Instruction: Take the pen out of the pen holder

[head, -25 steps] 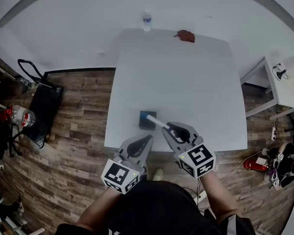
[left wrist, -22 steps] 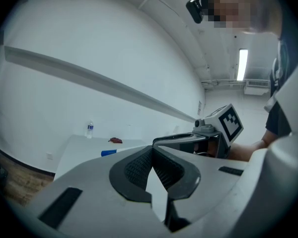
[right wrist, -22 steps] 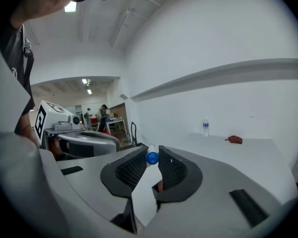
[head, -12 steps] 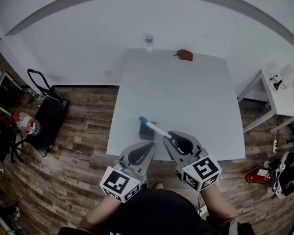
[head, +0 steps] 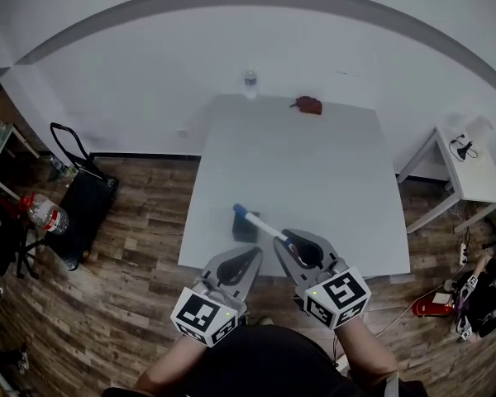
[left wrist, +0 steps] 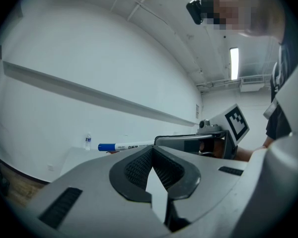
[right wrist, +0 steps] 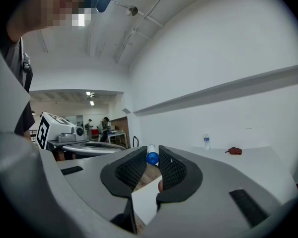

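Pen (head: 260, 224) between right gripper (right wrist: 150, 152) fingers (right wrist: 171, 170)

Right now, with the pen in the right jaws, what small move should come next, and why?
Probably carry the pen sideways over the bare table and lower it there. The right gripper has its jaws shut on it, and its blue end hangs free above the pen holder, so it seems already out.

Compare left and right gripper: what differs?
Right gripper is shut on the blue-capped pen; left gripper is shut on nothing. Right gripper reaches farther forward over the table than left gripper. Shared: gray jaws closed, and a marker cube on each.
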Demonstrator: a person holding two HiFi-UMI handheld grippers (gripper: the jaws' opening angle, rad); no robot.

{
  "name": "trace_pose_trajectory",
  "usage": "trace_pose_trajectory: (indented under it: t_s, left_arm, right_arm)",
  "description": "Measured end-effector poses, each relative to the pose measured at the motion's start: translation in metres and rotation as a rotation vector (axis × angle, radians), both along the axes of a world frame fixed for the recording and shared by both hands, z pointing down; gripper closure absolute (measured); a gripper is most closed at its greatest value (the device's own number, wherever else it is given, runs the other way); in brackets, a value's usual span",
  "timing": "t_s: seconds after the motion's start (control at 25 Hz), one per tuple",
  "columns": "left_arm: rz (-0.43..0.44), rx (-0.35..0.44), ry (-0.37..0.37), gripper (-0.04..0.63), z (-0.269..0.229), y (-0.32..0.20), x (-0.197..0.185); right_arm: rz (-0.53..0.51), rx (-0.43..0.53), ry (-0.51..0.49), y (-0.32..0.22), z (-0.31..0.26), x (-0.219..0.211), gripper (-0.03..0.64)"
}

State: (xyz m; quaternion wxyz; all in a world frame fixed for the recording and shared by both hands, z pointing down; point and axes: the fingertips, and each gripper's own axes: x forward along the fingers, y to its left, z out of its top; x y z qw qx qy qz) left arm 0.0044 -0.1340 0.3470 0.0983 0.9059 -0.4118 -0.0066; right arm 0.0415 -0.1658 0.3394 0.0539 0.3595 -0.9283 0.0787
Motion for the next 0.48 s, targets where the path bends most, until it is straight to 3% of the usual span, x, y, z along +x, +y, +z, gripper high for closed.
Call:
trace_pose_trajectory:
  t_s: [0.48]
  left_arm:
    - [-0.013,0.001,0.000,0.589,0.0031,0.0043,-0.0013]
  right_arm:
    - [0.001,-0.005,-0.001,0.0024,0.0044,-0.0012,0.540]
